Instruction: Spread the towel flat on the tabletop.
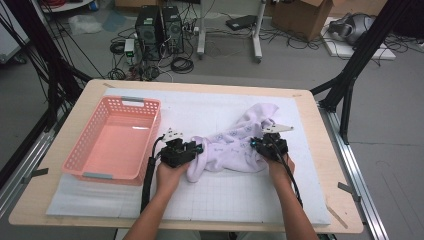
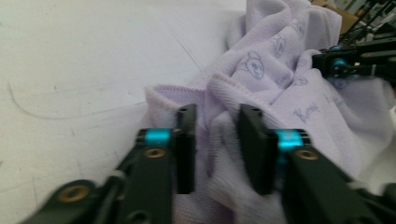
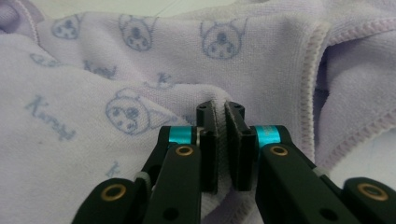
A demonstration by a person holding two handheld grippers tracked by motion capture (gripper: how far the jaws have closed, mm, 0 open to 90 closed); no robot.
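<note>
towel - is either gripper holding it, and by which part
The right gripper is shut on a fold of the lavender towel near its right end. The left gripper straddles a bunched fold at its left end, jaws apart.

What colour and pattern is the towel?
The towel is pale lilac with blue-grey cartoon faces and script, clearest in the right gripper view.

overhead camera faces forward; gripper cameras closely share the towel (image 1: 235, 145).

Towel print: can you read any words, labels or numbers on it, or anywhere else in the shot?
"Kuromi"-style script on the lilac towel: only a start like "Kur" shows at the left of the right gripper view; the rest is too blurred to read.
Second script word by the cartoon faces: blurred, unreadable.
Script on the towel in the left gripper view: unreadable.
Pink basket, cardboard box: no readable text.
</note>
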